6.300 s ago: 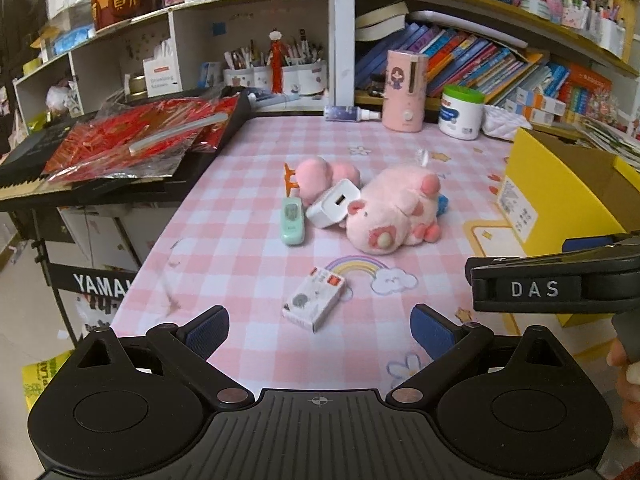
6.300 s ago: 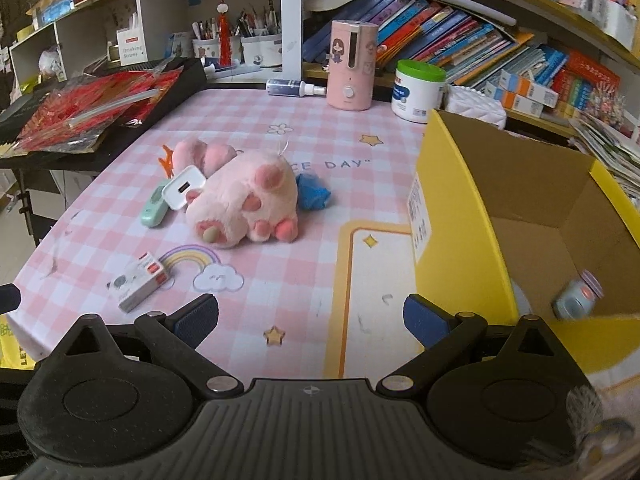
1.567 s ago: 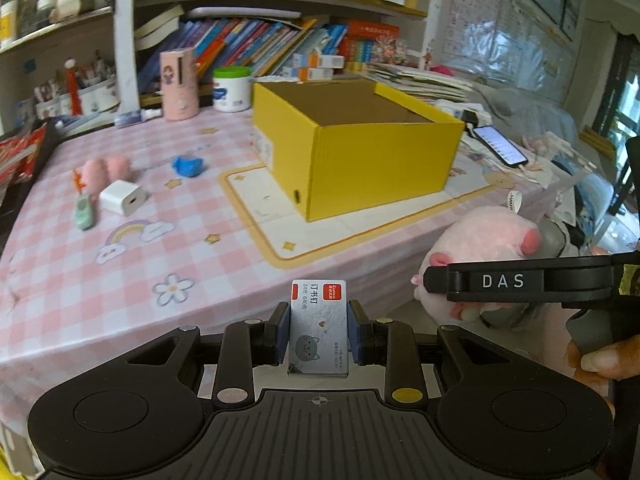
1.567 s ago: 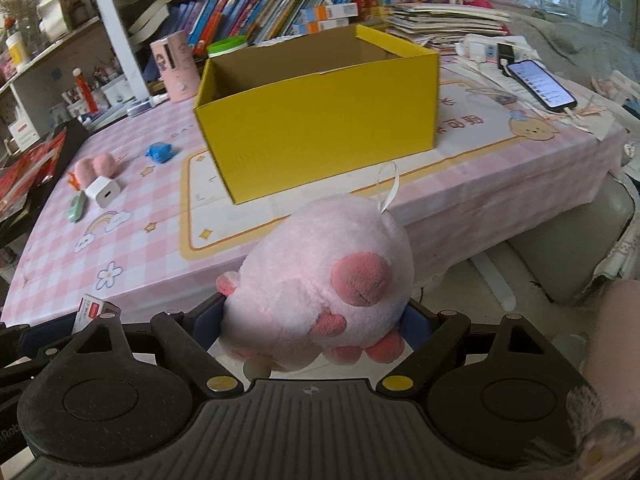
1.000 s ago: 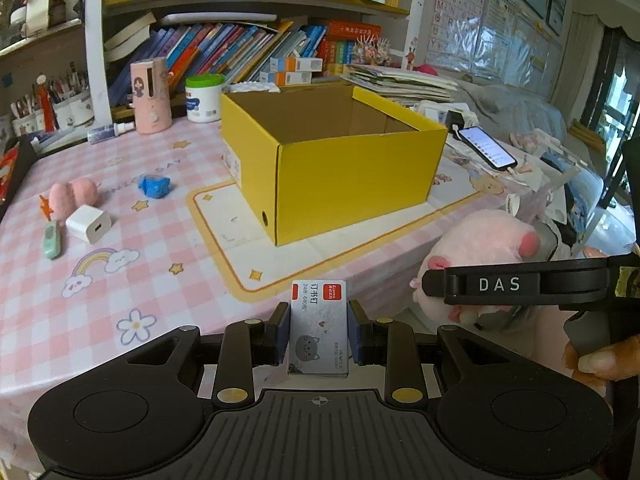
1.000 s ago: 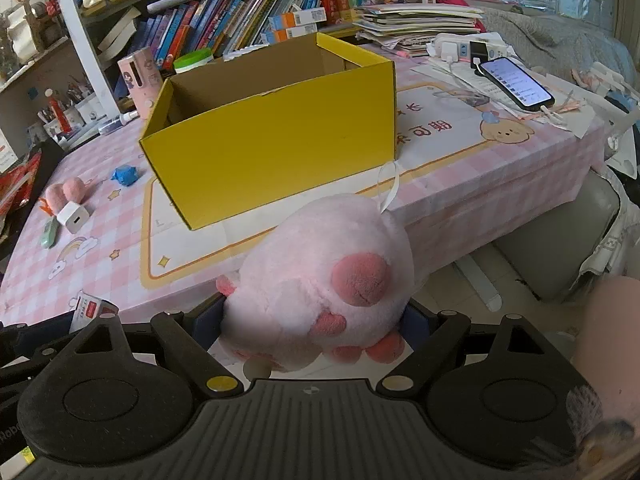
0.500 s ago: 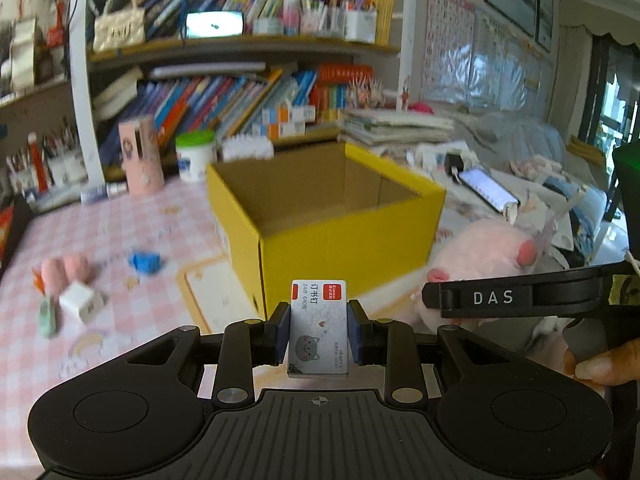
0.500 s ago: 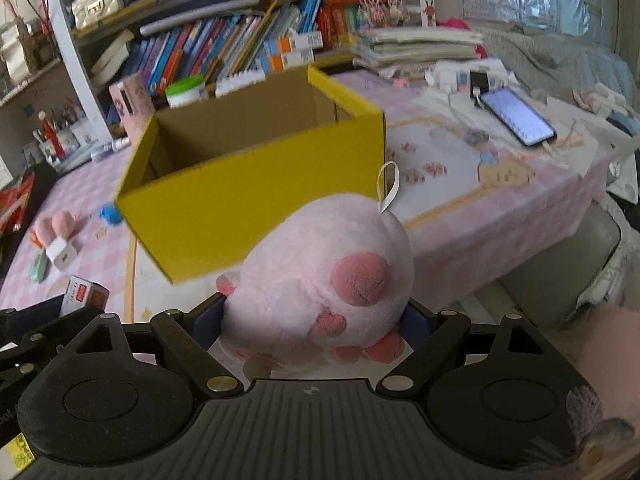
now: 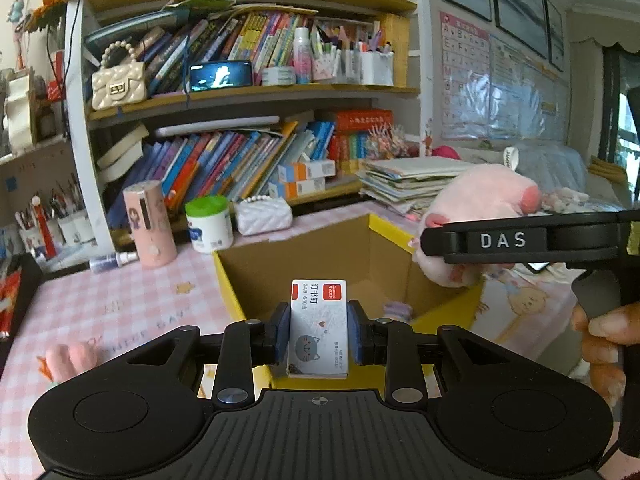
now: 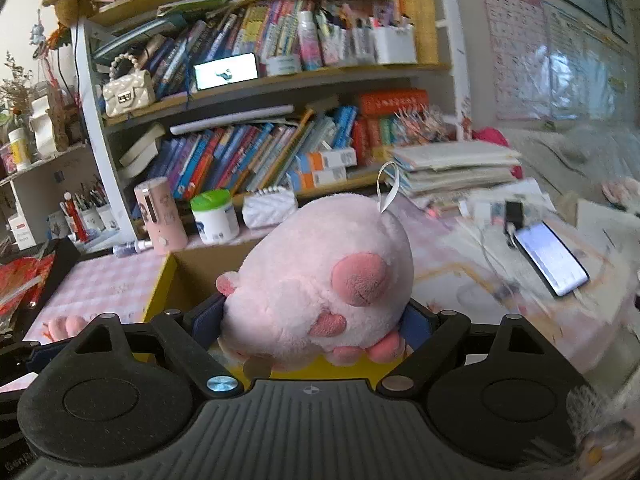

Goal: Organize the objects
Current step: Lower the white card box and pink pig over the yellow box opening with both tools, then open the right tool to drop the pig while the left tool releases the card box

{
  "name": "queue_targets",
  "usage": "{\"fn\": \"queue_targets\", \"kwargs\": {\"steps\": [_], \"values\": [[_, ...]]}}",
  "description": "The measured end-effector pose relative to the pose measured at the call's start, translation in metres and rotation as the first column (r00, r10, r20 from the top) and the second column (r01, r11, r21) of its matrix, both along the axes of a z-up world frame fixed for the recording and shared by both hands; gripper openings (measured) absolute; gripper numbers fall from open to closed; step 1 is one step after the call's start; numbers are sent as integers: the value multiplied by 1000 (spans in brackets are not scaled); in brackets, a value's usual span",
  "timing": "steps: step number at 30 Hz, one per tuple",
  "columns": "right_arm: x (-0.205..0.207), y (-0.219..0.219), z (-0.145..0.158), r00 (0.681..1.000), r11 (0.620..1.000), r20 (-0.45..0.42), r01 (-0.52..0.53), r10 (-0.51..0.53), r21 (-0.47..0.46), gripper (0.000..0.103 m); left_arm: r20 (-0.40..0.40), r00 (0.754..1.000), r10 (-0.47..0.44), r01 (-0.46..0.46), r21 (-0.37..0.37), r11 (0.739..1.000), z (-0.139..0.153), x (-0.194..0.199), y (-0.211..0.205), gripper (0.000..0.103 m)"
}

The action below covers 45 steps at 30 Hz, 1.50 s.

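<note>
My left gripper (image 9: 319,338) pinches the staple box (image 9: 319,330), my right gripper (image 10: 310,322) squeezes the plush pig (image 10: 320,276) (wide-jawed), and dropping either early risks missing the yellow box (image 9: 394,236).

Crammed wooden bookshelf (image 9: 248,92) fills the upper left of frame. Pink alphabet wall poster (image 9: 472,76) upper right, daylit window (image 9: 628,120) far right.

The left gripper (image 9: 319,332) is matte black plastic with blue-padded fingers (image 9: 282,334), round silver screws and a ribbed housing. The right gripper (image 10: 312,320) matches it, its side arm lettered "DAS" in white.
</note>
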State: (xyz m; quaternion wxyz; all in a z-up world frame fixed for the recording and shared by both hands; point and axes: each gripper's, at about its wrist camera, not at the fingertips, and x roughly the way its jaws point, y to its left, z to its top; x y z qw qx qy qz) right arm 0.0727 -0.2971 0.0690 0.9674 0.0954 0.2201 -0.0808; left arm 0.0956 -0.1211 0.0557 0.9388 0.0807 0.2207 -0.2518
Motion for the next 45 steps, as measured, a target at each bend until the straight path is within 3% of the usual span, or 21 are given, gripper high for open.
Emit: {"fn": "queue_targets", "kwargs": {"steps": [9, 22, 33, 39, 45], "values": [[66, -23, -11, 993, 995, -68, -94, 93, -16, 87, -46, 998, 38, -36, 41, 999, -14, 38, -34, 28], [131, -36, -44, 957, 976, -196, -220, 213, -11, 87, -101, 990, 93, -80, 128, 989, -42, 73, -64, 28], [159, -24, -63, 908, 945, -293, -324, 300, -36, 87, -146, 982, 119, -96, 158, 983, -57, 83, -68, 28], [167, -12, -69, 860, 914, -375, -400, 347, -71, 88, -206, 970, 127, -101, 129, 986, -61, 92, -65, 28], [168, -11, -70, 851, 910, -396, -407, 346, -78, 91, -226, 965, 130, -105, 120, 987, -63, 95, -64, 29]]}}
